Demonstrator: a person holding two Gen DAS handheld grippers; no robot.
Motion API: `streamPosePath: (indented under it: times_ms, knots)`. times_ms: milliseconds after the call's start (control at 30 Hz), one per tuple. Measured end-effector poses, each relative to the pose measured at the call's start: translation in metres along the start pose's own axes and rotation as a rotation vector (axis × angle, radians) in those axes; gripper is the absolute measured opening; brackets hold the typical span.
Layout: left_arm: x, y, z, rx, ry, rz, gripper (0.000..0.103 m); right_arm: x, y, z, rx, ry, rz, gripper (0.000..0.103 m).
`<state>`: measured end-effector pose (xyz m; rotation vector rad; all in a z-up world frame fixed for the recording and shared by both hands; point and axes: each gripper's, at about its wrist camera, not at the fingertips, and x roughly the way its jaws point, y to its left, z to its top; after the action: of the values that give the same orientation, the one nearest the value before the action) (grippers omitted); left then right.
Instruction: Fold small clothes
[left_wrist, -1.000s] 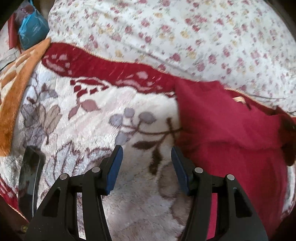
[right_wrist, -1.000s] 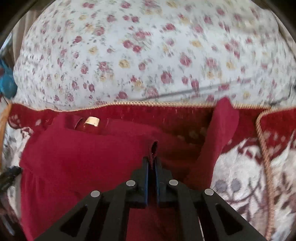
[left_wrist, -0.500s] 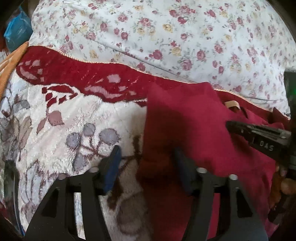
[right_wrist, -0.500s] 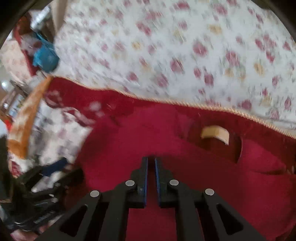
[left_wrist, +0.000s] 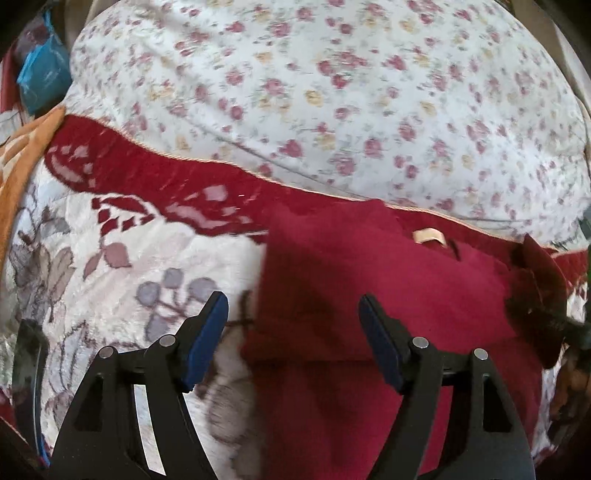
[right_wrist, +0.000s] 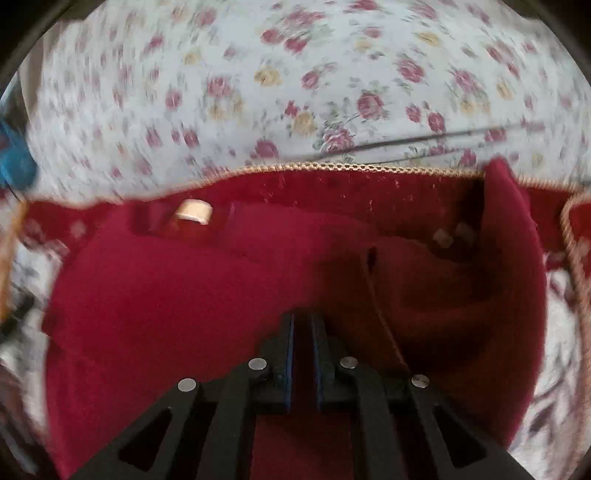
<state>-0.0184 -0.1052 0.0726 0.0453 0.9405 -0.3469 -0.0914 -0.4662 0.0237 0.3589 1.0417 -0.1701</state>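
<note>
So the left gripper (left_wrist: 293, 332) has its blue-padded fingers (left_wrist: 207, 338) spread wide and opening a touch more, hovering over the left edge of the red garment (left_wrist: 369, 295) with nothing pinched; the cloth is below the gap, but the pads aren't pressing on it. One finger sits above the pale floral blanket (left_wrist: 122, 295), the other above the red fabric. Over on the right gripper (right_wrist: 303, 325), the fingers (right_wrist: 290, 354) are pressed together with only a thin slit showing, and red cloth runs right up to the tips; can't honestly tell from that view whether a bit of fabric is caught between them. The garment itself lies spread across the blanket on the bed, collar end away from the cameras, with a small tan neck label (right_wrist: 194, 211) showing near the top. In the right wrist view one sleeve (right_wrist: 513, 258) stands up in a fold off to the right side. Beyond the blanket's dark red border with its gold cord trim (right_wrist: 351, 168) is a white sheet with little roses (left_wrist: 332, 92), a bit blurry. Orange blanket edge (left_wrist: 22, 166) and something blue (left_wrist: 42, 79) off at far left.
</note>
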Motion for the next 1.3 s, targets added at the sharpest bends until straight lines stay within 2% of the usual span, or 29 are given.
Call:
streamPosePath:
  times_ms: [67, 133, 200, 233, 267, 300, 367, 500, 600, 633, 667, 700, 733, 767, 867, 1000, 1067, 1133, 1200, 1233, 1267, 1300]
  knots:
    - [-0.001, -0.009, 0.001, 0.026, -0.003, -0.002, 0.074, -0.021, -0.007, 0.002, 0.023, -0.021, 0.065, 0.007]
    - [-0.002, -0.016, 0.001, 0.046, -0.004, -0.006, 0.074, -0.052, -0.016, 0.005, 0.030, -0.103, 0.083, 0.011]
    - [0.000, -0.021, 0.000, 0.047, 0.005, -0.017, 0.074, -0.085, -0.038, 0.013, 0.051, -0.190, 0.019, 0.034]
    - [0.002, -0.023, 0.000, 0.045, 0.011, -0.023, 0.074, -0.092, -0.048, 0.015, 0.072, -0.215, -0.011, 0.061]
    - [0.003, -0.024, 0.000, 0.042, 0.017, -0.029, 0.074, -0.097, -0.060, 0.021, 0.107, -0.240, -0.057, 0.083]
    - [0.004, -0.024, -0.001, 0.040, 0.019, -0.032, 0.074, -0.098, -0.075, 0.028, 0.145, -0.248, -0.107, 0.086]
    - [0.006, -0.026, -0.002, 0.043, 0.024, -0.034, 0.074, -0.089, -0.094, 0.040, 0.198, -0.231, -0.134, 0.086]
    - [0.011, -0.028, -0.002, 0.054, 0.035, -0.025, 0.074, -0.050, -0.123, 0.067, 0.307, -0.124, -0.109, 0.086]
    - [0.014, -0.027, -0.003, 0.055, 0.049, -0.023, 0.074, -0.024, -0.125, 0.076, 0.303, -0.061, -0.117, 0.085]
    - [0.015, -0.026, -0.003, 0.055, 0.050, -0.023, 0.074, -0.013, -0.126, 0.078, 0.291, -0.029, -0.122, 0.070]
    - [0.014, -0.024, -0.003, 0.054, 0.049, -0.023, 0.074, -0.005, -0.129, 0.076, 0.292, -0.008, -0.116, 0.030]
    - [0.014, -0.023, -0.003, 0.052, 0.047, -0.023, 0.074, -0.002, -0.133, 0.072, 0.306, 0.014, -0.090, 0.017]
    - [0.013, -0.021, -0.003, 0.047, 0.045, -0.022, 0.074, -0.006, -0.139, 0.068, 0.325, 0.007, -0.066, 0.014]
    - [0.013, -0.017, -0.002, 0.036, 0.045, -0.022, 0.074, -0.017, -0.143, 0.065, 0.332, -0.036, -0.054, 0.012]
    - [0.010, -0.010, 0.000, -0.002, 0.044, -0.036, 0.074, -0.072, -0.155, 0.059, 0.325, -0.214, -0.102, 0.012]
    - [0.000, -0.007, 0.002, -0.025, 0.022, -0.041, 0.074, -0.157, -0.159, 0.065, 0.317, -0.437, -0.063, 0.012]
    - [-0.005, -0.006, 0.002, -0.030, 0.019, -0.048, 0.074, -0.179, -0.146, 0.071, 0.273, -0.479, -0.050, 0.012]
    - [-0.008, -0.006, 0.001, -0.031, 0.013, -0.055, 0.074, -0.184, -0.132, 0.079, 0.237, -0.455, -0.061, 0.012]
    - [-0.010, -0.007, -0.001, -0.024, 0.012, -0.053, 0.074, -0.171, -0.125, 0.081, 0.207, -0.378, -0.079, 0.012]
    - [-0.009, -0.007, -0.002, -0.021, 0.018, -0.055, 0.074, -0.160, -0.125, 0.080, 0.202, -0.323, -0.105, 0.016]
    - [-0.008, -0.007, -0.003, -0.020, 0.022, -0.056, 0.074, -0.148, -0.127, 0.076, 0.207, -0.279, -0.124, 0.039]
    - [-0.006, -0.008, -0.005, -0.018, 0.029, -0.056, 0.074, -0.130, -0.131, 0.073, 0.226, -0.230, -0.131, 0.053]
